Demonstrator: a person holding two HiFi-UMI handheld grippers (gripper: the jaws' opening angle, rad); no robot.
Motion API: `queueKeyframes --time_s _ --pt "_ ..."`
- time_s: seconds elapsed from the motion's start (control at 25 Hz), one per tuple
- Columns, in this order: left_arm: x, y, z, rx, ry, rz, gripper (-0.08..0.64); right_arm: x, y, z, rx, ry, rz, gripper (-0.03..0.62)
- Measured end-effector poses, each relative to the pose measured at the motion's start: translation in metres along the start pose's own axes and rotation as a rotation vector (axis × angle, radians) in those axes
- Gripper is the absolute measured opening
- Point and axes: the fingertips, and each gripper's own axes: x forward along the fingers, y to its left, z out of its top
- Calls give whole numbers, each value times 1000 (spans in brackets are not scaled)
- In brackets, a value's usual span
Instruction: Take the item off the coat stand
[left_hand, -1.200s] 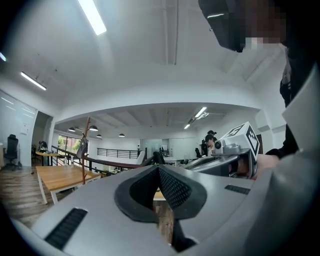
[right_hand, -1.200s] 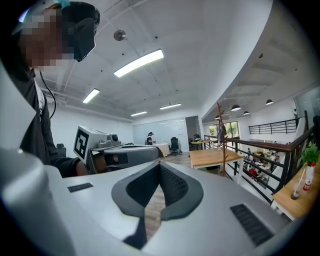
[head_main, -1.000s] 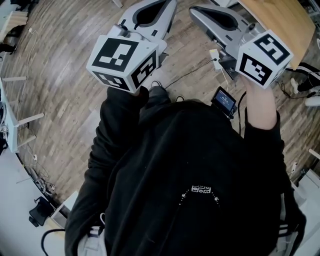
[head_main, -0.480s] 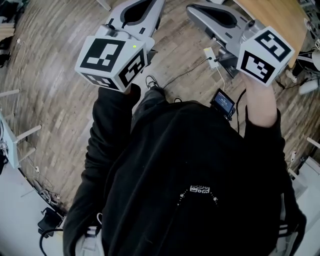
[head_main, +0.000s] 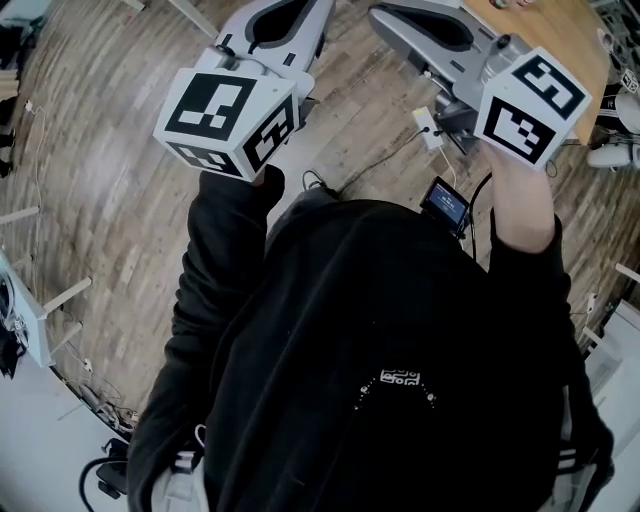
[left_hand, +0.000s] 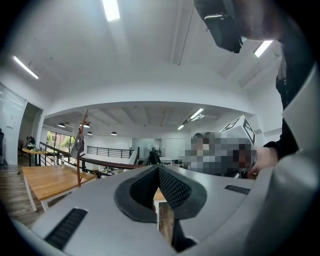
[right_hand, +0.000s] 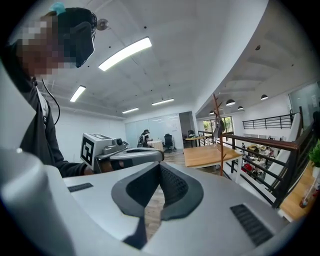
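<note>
The brown coat stand rises far off beside a wooden table, with a grey item hanging from its top. In the right gripper view the coat stand is just as distant, the item high on it. My left gripper is shut, nothing between its pads. My right gripper is shut and empty too. In the head view the left gripper and the right gripper are held side by side at chest height over the wood floor, both pointing forward. The stand is outside the head view.
A wooden table stands ahead at the right, and the table lies between me and the stand. A dark railing runs along the right. A white power strip with cables lies on the floor. White furniture legs stand at left.
The floor has slid under the head view and the table has come further into frame. The left gripper has drifted slightly left. Both stay shut and empty.
</note>
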Motion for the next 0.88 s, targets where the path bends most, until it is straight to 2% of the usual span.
queueKeyframes --time_s 0.2,0.36,0.72,0.88 --pt "4 48 1 22 -7 -36 -3 51 -13 14 -8 3 -21 17" --pt "-3 75 -6 9 -2 -54 -3 83 -15 22 -17 13 -36 17" --pt "-11 135 -22 -49 2 1 -3 140 -30 28 -16 48 5 17" --pt "-5 145 -27 -25 11 42 -3 155 -36 29 -45 44 51 17"
